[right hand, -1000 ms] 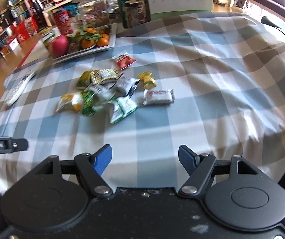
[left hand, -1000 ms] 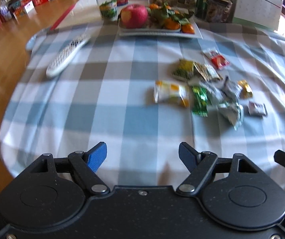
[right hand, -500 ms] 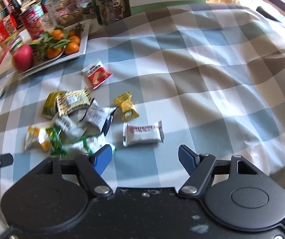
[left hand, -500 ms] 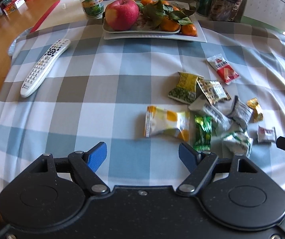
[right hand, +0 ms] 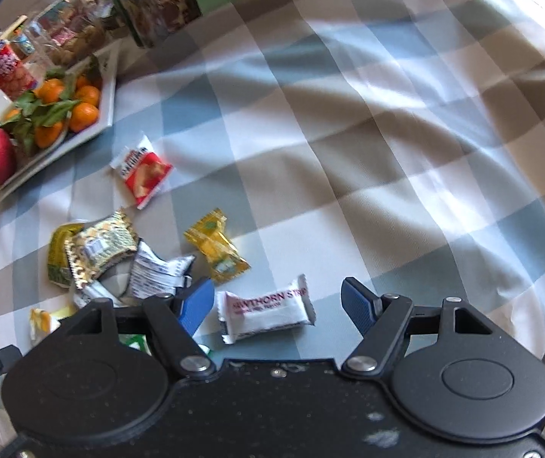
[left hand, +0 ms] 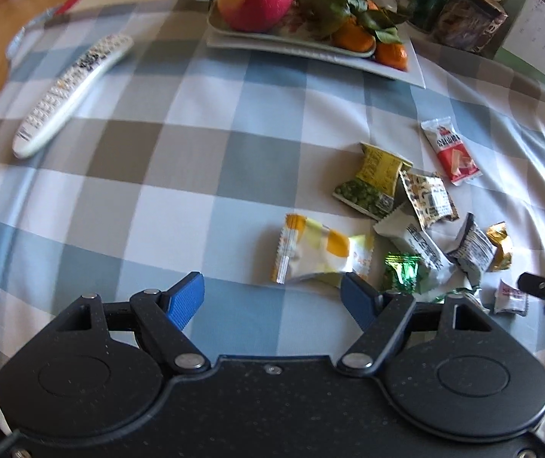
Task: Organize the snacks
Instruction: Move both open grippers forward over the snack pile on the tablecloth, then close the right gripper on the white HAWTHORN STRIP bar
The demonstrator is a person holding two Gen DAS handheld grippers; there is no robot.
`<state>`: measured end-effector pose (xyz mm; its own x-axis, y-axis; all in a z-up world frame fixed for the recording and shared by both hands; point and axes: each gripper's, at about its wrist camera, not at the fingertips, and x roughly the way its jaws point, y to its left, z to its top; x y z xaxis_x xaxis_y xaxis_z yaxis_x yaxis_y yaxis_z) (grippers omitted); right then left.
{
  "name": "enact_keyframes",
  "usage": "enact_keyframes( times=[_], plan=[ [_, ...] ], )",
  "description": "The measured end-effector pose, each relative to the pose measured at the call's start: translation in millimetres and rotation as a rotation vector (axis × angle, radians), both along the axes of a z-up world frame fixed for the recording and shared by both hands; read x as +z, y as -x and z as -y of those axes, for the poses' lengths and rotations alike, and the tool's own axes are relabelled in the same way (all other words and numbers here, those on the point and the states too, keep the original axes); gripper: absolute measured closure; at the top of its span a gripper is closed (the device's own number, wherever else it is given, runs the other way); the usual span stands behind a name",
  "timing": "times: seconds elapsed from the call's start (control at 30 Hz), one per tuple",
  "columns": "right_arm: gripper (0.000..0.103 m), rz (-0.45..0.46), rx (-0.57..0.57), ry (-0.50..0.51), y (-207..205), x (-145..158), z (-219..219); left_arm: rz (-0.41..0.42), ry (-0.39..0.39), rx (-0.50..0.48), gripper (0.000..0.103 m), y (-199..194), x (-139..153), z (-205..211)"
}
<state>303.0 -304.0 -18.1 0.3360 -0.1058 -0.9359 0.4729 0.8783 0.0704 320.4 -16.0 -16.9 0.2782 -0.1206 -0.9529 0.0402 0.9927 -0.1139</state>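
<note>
Left gripper (left hand: 272,297) spread by yellow-white foil snack packet (left hand: 320,253), right gripper (right hand: 277,305) spread w/ white crinkled hawthorn-strip wrapper (right hand: 266,311) between fingers, blue-grey checked tablecloth (left hand: 180,152).

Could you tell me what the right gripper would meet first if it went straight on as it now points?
Most likely the white hawthorn-strip candy packet, lying just ahead between the open jaws of the right gripper; depth is uncertain.

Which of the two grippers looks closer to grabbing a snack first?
Probably the right gripper: the white hawthorn strip packet lies between its open fingers. The left gripper, also open, has the yellow-and-white packet just ahead.
</note>
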Motion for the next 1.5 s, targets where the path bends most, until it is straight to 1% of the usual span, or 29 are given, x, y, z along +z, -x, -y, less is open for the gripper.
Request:
enact_keyframes(
  times=[0.17, 0.27, 0.37, 0.5, 0.57, 0.7, 0.8, 0.93, 1.0, 1.13, 1.27, 1.33, 1.43, 1.5],
  plan=[
    [0.027, -0.039, -0.037, -0.059, 3, -4, 7, 0.009, -0.027, 0.002, 0.025, 3, 0, 2],
    [0.027, -0.05, -0.032, -0.101, 2, -6, 6, -0.003, -0.019, 0.012, 0.026, 2, 0, 1],
    [0.027, -0.06, -0.035, -0.125, -1, -9, 4, -0.011, -0.016, 0.016, 0.031, 3, -1, 1],
    [0.027, -0.075, -0.062, -0.171, -7, -17, 6, -0.011, -0.007, 0.004, 0.031, 3, 1, 1],
    [0.028, -0.048, -0.066, -0.178, -9, -16, 6, -0.003, -0.001, 0.003, 0.031, 4, 3, 0],
    [0.029, 0.003, -0.05, -0.142, -15, -14, 1, 0.012, -0.008, 0.0, 0.031, 5, 6, 0],
    [0.03, 0.024, -0.04, -0.122, -20, -15, -5, 0.022, -0.019, -0.008, 0.03, 5, 7, -2],
    [0.039, 0.034, -0.002, -0.087, -23, -15, -11, 0.045, -0.046, -0.011, 0.03, 4, 10, -3],
    [0.044, 0.03, 0.01, -0.062, -24, -15, -13, 0.052, -0.035, -0.003, 0.03, 2, 11, -6],
    [0.05, 0.007, 0.018, -0.05, -20, -17, -11, 0.044, 0.004, 0.02, 0.03, -2, 9, -8],
    [0.055, -0.031, 0.037, -0.038, -17, -23, -11, 0.058, -0.002, 0.016, 0.03, -5, 7, -1],
    [0.058, -0.037, 0.062, -0.012, -15, -24, -16, 0.064, -0.004, 0.015, 0.03, -7, 5, 4],
    [0.067, -0.043, 0.113, 0.042, -13, -26, -26, 0.071, -0.001, 0.028, 0.03, -11, 3, 12],
    [0.076, -0.05, 0.146, 0.077, -11, -26, -32, 0.068, -0.006, 0.044, 0.03, -15, -1, 17]
  ],
)
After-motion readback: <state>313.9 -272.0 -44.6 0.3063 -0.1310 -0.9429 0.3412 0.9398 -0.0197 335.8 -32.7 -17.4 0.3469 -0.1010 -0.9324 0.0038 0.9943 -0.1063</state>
